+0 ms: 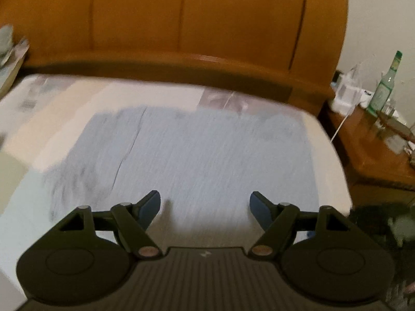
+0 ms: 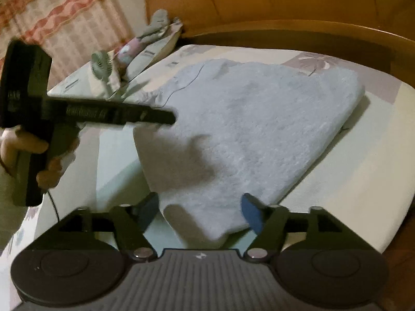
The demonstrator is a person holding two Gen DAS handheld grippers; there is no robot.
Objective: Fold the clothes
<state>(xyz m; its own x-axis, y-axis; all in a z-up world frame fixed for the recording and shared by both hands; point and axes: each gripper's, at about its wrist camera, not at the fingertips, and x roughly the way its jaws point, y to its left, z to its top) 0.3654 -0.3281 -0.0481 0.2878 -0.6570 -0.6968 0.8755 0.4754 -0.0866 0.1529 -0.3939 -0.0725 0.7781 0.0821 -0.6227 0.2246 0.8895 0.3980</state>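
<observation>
We see a pale blue fluffy folded garment (image 2: 246, 134) lying flat on the bed (image 2: 363, 181) near the wooden headboard (image 1: 194, 26). Our left gripper (image 1: 205, 204) and right gripper (image 2: 199, 207) both hover spread wide above it, holding nothing.

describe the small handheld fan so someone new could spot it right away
Start at the wooden headboard and follow the bed's edge toward the striped curtain. There, past the light blue fleece garment, a heap of odds and ends lies on the bedding. The handheld fan is the pale green piece nearest the left tool: a round grilled head on a thin handle, unlike the soft, flat things around it.
</observation>
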